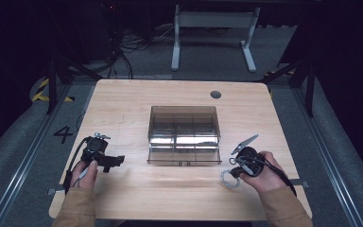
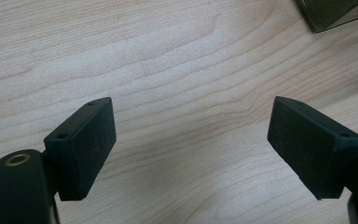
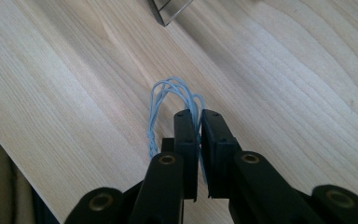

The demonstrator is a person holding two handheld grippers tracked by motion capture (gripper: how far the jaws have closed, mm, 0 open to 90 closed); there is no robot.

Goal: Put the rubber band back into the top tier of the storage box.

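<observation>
A clear smoky plastic organiser box (image 1: 184, 135) with several compartments stands in the middle of the wooden table (image 1: 123, 104). My right gripper (image 3: 199, 114) is shut on a small coil of thin light-blue string (image 3: 170, 95), whose loops stick out above and to the left of the jaws. In the high view that string (image 1: 228, 180) hangs by the right gripper (image 1: 235, 171) near the table's front right. My left gripper (image 2: 191, 135) is open over bare wood with nothing between its jaws; in the high view the left gripper (image 1: 116, 161) points right, left of the box.
A corner of the box (image 2: 335, 14) shows at the top right of the left gripper view. The same box's corner (image 3: 168, 11) shows at the top of the right gripper view. A dark round grommet (image 1: 215, 94) sits near the table's far edge.
</observation>
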